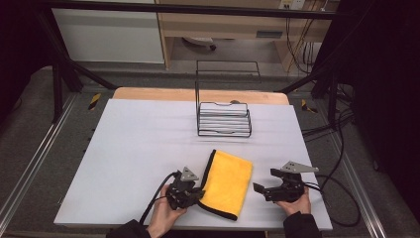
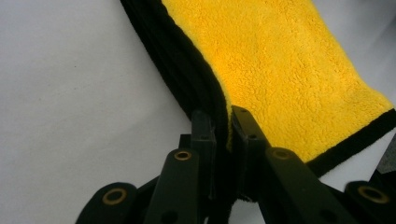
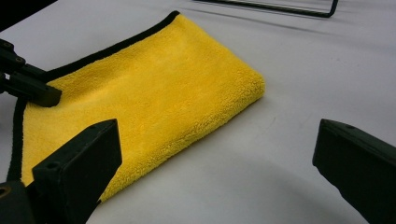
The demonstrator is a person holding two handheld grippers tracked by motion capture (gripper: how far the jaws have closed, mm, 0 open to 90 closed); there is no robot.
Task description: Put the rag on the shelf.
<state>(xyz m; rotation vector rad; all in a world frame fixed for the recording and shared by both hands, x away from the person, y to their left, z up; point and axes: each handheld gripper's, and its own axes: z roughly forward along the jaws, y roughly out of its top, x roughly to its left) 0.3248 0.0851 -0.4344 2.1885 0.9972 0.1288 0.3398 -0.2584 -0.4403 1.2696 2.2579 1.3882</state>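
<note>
the folded yellow microfibre towel [image 1: 227,183] is laid flat on the white bench [image 1: 138,148], near the front edge, between the two tools and well in front of the black wire rack [image 1: 224,119]. the left tool [image 1: 190,194] is clenched on the towel's black-trimmed left edge; in the left gripper view the black hem [image 2: 187,79] is pinched right between the jaws, several layers thick. the right tool [image 1: 267,191] is held released, jaws wide, just beside the folded right edge [image 3: 243,88] and not touching it. the step in hand is judged to be a lift or a fold from the left edge. for it to go well, all the stacked layers should be kept inside the pinch, so none is dropped. the edge should be raised evenly, not dragged across the bench. the far side could be steadied by the right tool if the towel is seen to slide.
</note>
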